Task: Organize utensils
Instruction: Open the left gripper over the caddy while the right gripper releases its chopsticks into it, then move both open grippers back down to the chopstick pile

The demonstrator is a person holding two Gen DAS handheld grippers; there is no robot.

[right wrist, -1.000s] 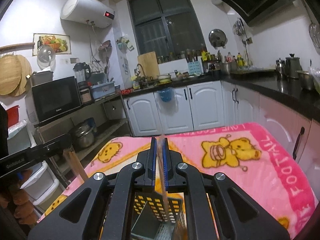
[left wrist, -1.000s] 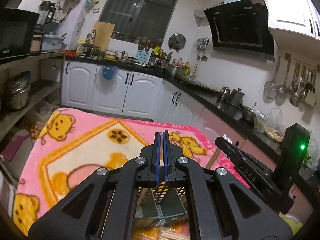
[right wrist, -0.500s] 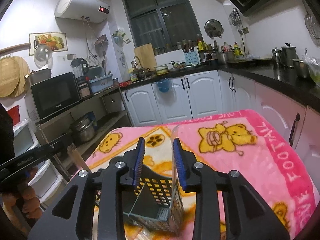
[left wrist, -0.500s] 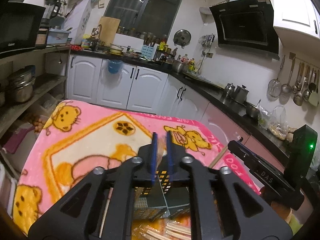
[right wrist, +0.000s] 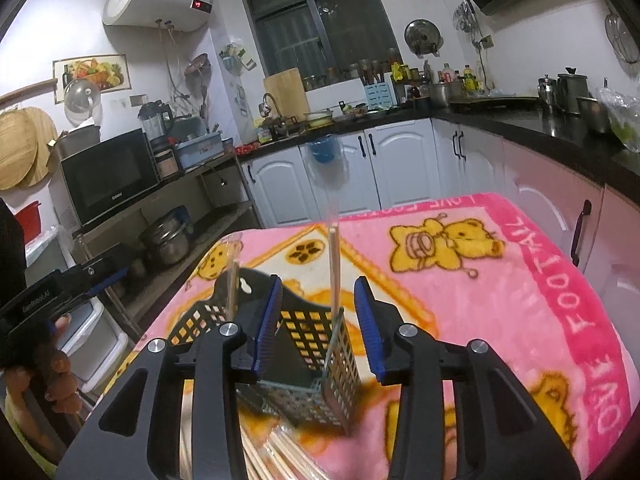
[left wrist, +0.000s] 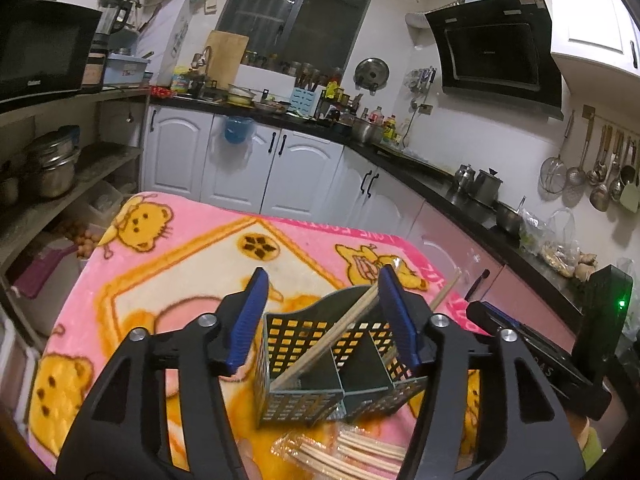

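The right tongs (right wrist: 318, 326) hover over a perforated utensil caddy (right wrist: 308, 344) standing on the pink bear-print blanket (right wrist: 480, 280) that covers the desk. Their blue-padded jaws have just been opening and now stand apart, with a wrapped chopstick (right wrist: 334, 264) rising upright between them from the caddy's compartment, touching neither pad. A second wrapped chopstick (right wrist: 232, 272) stands in the caddy's left part. Loose chopsticks (right wrist: 276, 456) lie below the caddy. At the left edge, a hand (right wrist: 56, 380) holds the left tongs (right wrist: 60, 294).
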